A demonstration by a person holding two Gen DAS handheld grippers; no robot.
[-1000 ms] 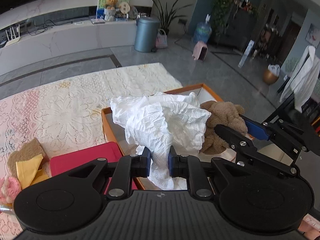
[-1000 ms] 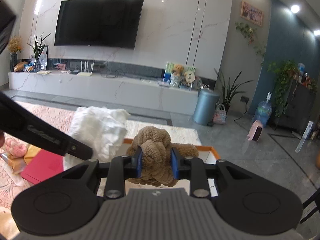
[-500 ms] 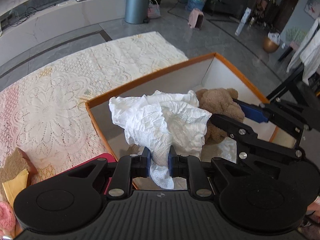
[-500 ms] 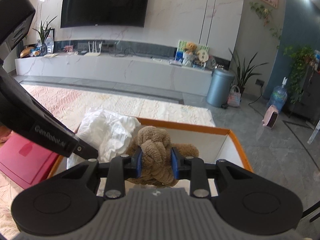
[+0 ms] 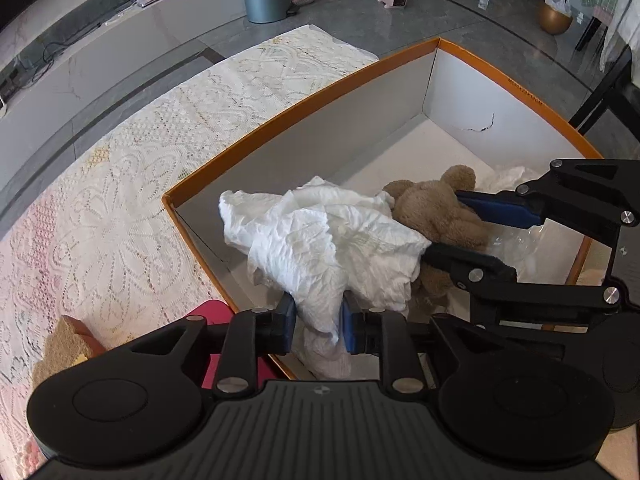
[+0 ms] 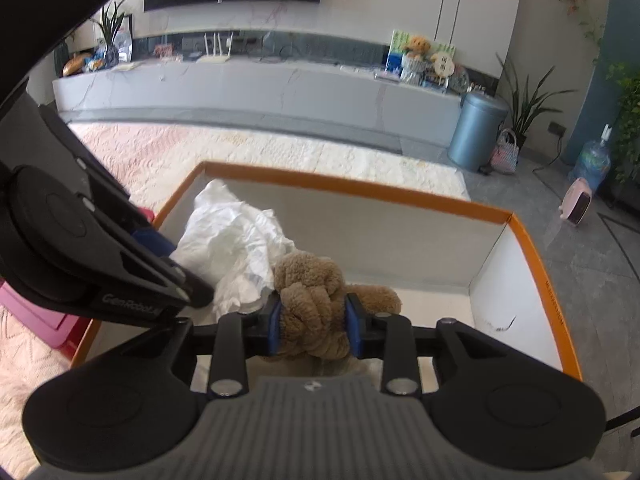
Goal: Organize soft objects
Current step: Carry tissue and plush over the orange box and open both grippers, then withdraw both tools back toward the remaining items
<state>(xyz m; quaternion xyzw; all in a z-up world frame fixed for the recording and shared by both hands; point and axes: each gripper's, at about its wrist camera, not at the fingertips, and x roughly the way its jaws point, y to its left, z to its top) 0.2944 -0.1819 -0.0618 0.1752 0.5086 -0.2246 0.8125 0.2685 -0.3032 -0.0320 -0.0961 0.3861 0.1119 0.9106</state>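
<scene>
White cloth [image 5: 320,240] pinched in left hand-held gripper [image 5: 318,326], inside box [image 5: 304,104].

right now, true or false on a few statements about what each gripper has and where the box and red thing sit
1. The left gripper is shut on the white crumpled cloth. True.
2. The right gripper is open with nothing between its fingers. False: it is shut on the brown plush toy.
3. Both soft things are over the inside of the orange-rimmed box. True.
4. The box has a lid on it. False: it is open at the top, its white inner walls showing.
5. The red flat object lies inside the box. False: it lies outside, beside the box's near corner on the lace tablecloth.
</scene>
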